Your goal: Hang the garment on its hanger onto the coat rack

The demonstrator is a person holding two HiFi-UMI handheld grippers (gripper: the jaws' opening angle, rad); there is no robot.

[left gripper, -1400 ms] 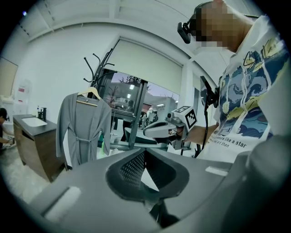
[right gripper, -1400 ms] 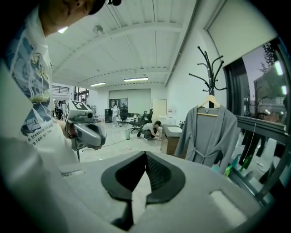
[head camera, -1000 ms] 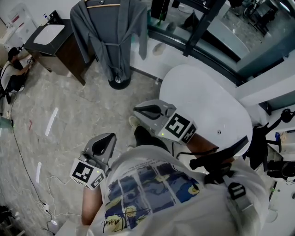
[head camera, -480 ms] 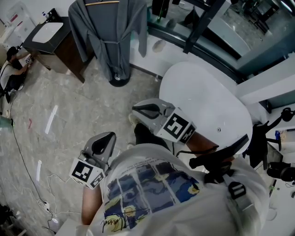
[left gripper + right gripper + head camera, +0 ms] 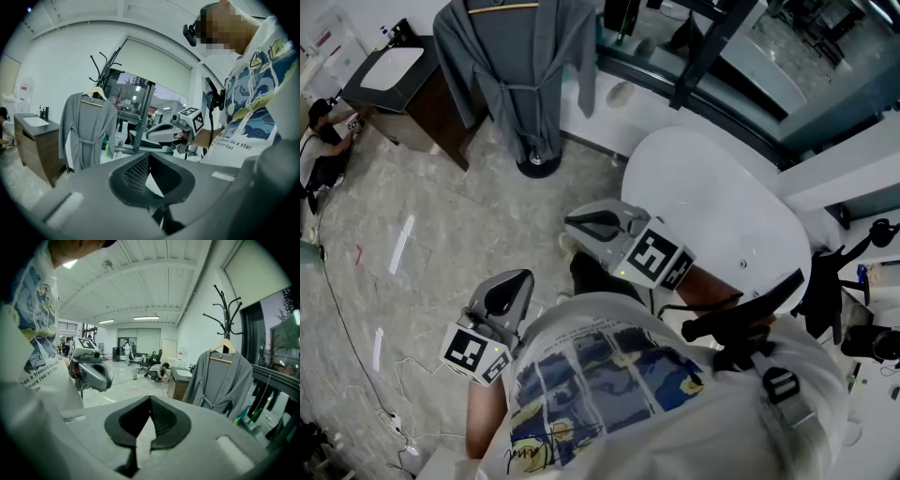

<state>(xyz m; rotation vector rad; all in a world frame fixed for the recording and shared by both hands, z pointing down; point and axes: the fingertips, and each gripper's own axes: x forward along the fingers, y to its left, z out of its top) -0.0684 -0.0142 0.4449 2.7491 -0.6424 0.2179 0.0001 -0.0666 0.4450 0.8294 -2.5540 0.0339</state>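
Head view, nearest first: the person's printed white shirt (image 5: 609,394) filled the bottom. Just above it were the left tongs (image 5: 511,291) and the right tongs (image 5: 586,225), both of smooth grey plastic, each with its marker cube. In the two gripper views both pairs were closed, the dark ribbed pads pressed together with nothing between them.

Compared with one second before, almost nothing had changed: the tongs stayed low in front of the person, empty, and only the picture had slid a little. From this I judged that the hanging was finished and no step was left.

Beside the right tongs was a glossy white oval bench (image 5: 712,216), and below lay a pale marbled floor (image 5: 441,253). Further away the grey robe (image 5: 520,66), soft and matte with a tied belt, hung on a light wooden hanger (image 5: 502,7) from the black coat rack (image 5: 225,305) with curved hooks, well apart from both tongs. Beside it stood a dark wooden cabinet (image 5: 403,84).
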